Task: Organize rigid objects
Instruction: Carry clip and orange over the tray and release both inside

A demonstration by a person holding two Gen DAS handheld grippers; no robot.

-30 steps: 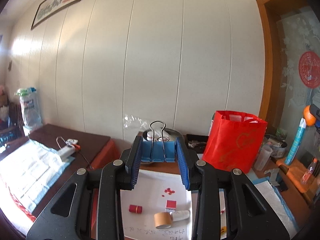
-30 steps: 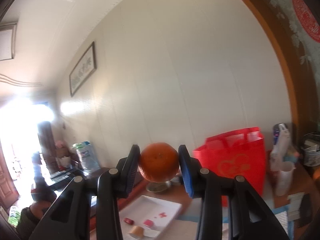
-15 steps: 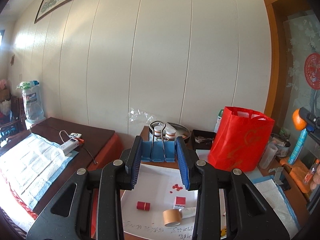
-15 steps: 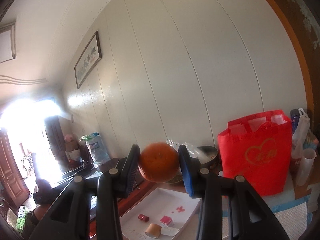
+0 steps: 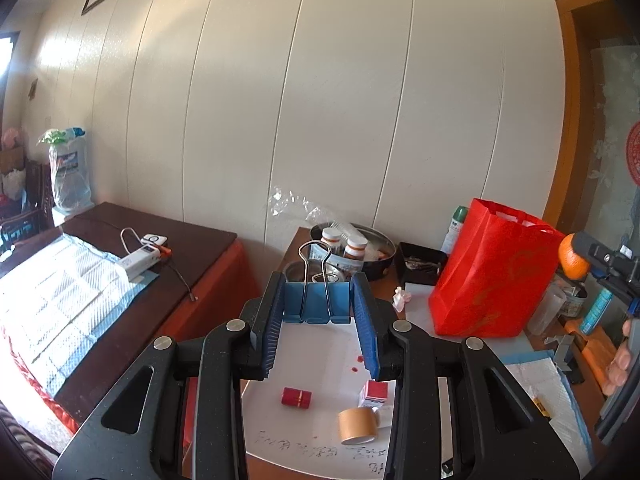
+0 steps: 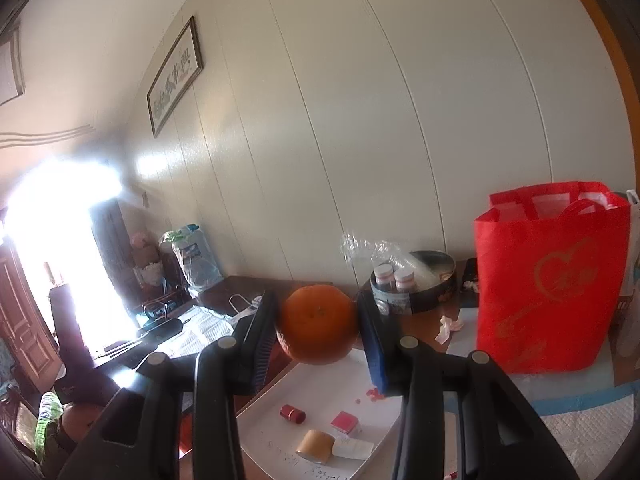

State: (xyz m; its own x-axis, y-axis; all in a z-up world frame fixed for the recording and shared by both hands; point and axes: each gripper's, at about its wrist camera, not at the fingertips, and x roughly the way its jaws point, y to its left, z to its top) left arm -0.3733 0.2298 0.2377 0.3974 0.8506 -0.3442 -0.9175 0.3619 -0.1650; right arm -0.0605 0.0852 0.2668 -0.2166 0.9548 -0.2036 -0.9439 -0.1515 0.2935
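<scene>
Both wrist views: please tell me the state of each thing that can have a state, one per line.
Left gripper: shut on the blue metal binder clip.
Blue metal binder clip: held, wire handles upright.
Right gripper: shut on the round orange fruit.
Round orange fruit: held above the white tray.
White tray: flat on table.
Red fabric bag: standing, top open.
Small red cylinder: lying on its side.

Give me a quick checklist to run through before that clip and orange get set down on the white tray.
1. Left gripper clamps the clip: ok.
2. Right gripper clamps the orange: ok.
3. Bare space on the tray: ok.
4. Red cylinder, tape roll and red box lie clear of that space: ok.
5. Red bag stands off the tray: ok.
6. Height above the tray: cannot tell.
</scene>
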